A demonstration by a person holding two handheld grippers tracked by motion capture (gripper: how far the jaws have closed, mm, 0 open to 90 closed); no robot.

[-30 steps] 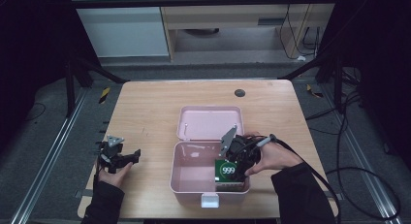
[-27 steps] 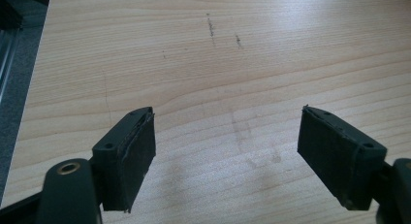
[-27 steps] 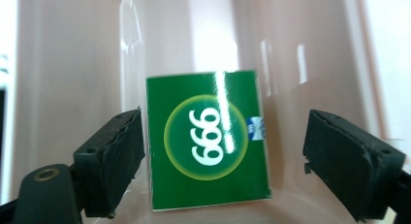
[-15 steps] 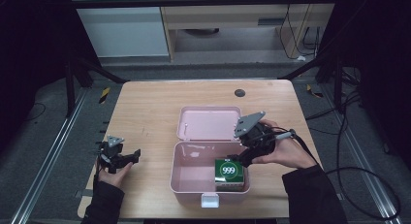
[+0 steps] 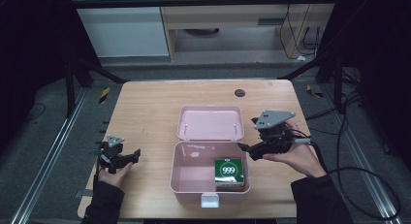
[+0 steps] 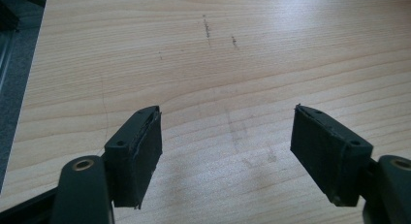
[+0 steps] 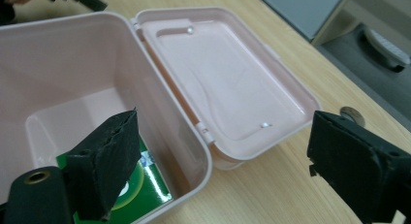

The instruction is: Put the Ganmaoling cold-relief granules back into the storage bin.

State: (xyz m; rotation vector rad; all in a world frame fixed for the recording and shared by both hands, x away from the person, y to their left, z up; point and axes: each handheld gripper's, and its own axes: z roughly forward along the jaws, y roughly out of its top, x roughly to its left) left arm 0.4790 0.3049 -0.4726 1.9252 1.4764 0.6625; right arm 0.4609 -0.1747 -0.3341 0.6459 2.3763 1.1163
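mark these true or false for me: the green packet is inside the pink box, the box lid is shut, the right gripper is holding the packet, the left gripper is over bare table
1. The green packet lies inside the pink box: true.
2. The box lid is shut: false, it lies open flat on the table.
3. The right gripper holds the packet: false, its jaws are open and empty beside the box.
4. The left gripper is over bare table: true, with nothing between its open jaws.

glossy pink plastic box (image 5: 194, 175) on matt wooden table (image 5: 145, 112).
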